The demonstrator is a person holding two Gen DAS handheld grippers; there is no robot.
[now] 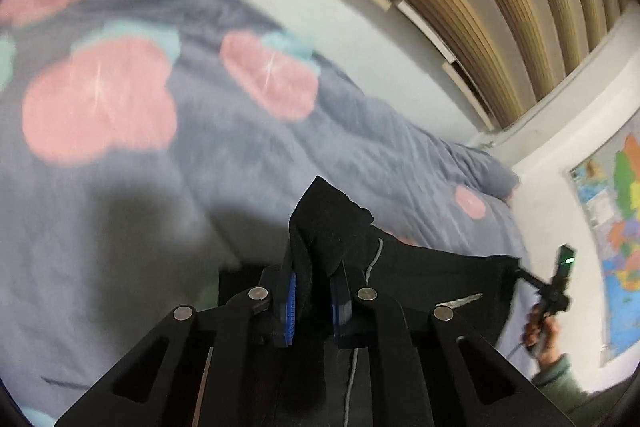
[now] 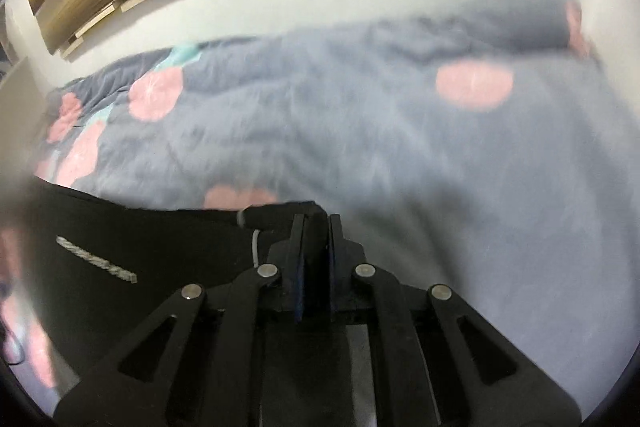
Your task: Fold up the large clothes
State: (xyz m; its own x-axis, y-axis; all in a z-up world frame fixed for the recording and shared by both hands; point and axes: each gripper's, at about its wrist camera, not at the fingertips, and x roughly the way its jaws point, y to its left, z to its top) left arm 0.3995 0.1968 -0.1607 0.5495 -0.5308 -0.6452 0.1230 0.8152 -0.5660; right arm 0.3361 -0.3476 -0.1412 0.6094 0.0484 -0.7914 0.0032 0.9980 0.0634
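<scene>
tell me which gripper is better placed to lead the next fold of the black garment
Neither clearly: left gripper and right gripper each pinch an end of the black garment.

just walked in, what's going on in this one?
A person is holding a gripper in each hand, working a black garment over a bed covered by a grey blanket with pink spots. The left gripper has its jaws shut on a bunched corner of the cloth; the right gripper is shut on another edge. The garment is stretched between them, not yet folded.
</scene>
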